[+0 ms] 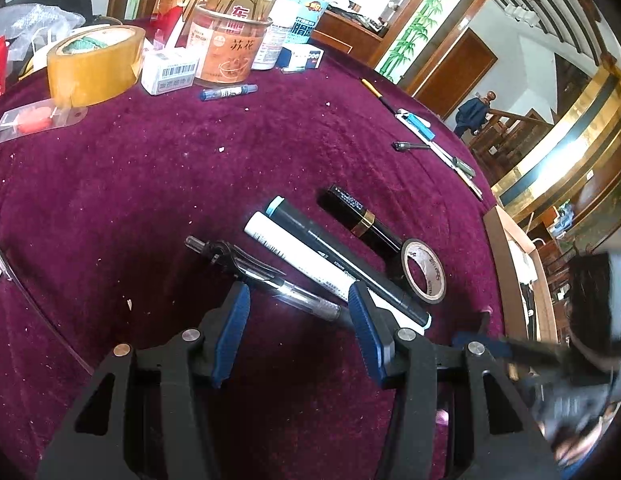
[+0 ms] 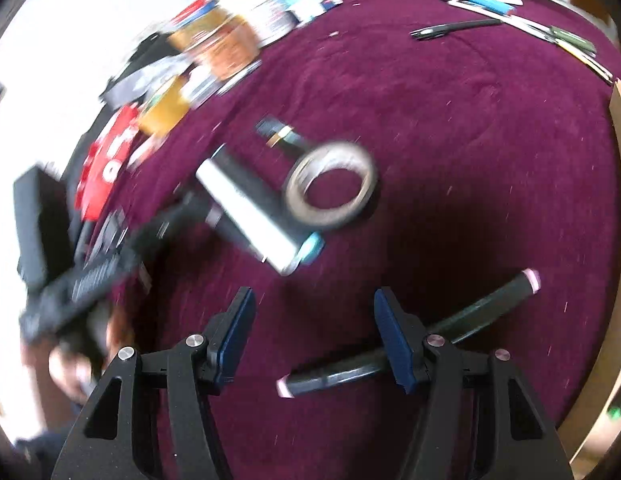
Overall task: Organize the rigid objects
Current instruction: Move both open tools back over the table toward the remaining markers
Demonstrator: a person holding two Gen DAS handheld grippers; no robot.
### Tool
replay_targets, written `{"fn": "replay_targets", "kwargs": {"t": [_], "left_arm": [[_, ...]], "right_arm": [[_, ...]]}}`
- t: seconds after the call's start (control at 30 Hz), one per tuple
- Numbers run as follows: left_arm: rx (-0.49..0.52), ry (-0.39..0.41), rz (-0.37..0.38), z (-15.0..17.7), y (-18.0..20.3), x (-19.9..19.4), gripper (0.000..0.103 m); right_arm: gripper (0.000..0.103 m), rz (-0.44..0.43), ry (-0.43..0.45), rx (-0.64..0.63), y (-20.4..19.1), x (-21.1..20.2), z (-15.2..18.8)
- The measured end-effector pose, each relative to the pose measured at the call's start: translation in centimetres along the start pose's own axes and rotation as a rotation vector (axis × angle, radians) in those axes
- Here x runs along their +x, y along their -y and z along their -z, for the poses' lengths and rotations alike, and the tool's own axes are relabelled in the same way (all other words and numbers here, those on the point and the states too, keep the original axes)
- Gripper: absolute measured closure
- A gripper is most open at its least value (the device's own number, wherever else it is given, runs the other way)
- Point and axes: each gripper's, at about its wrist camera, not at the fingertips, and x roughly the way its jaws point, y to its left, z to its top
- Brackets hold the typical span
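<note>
Hovering my left gripper over the near edge of the tablecloth, jaws parted and empty, straddling the clear pen so I can square it with the row. I'm lining up pen, white marker, black marker and gold-banded tube side by side, small tape roll at the row's end. I'm bringing my right gripper, also released, over the pink-tipped marker, lying apart toward the right edge; probably the next addition.
</note>
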Motion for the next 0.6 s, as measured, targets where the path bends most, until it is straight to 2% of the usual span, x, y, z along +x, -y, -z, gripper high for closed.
{"fn": "replay_targets", "kwargs": {"t": [0.2, 0.37, 0.47, 0.6], "left_arm": [[0.012, 0.005, -0.01, 0.0, 0.1, 0.0, 0.053], [0.003, 0.031, -0.062, -1.5, 0.1, -0.6, 0.053], [-0.053, 0.054, -0.11, -3.3, -1.0, -0.7, 0.053], [-0.122, 0.0, -0.141, -5.0, -2.8, 1.3, 0.054]], "right_arm": [[0.047, 0.033, 0.135, 0.027, 1.1, -4.2, 2.3], [0.047, 0.031, 0.158, 0.071, 2.7, -4.8, 3.1], [0.047, 0.015, 0.171, 0.095, 3.6, -5.0, 3.1], [0.047, -0.018, 0.192, 0.104, 3.8, -5.2, 3.6]]}}
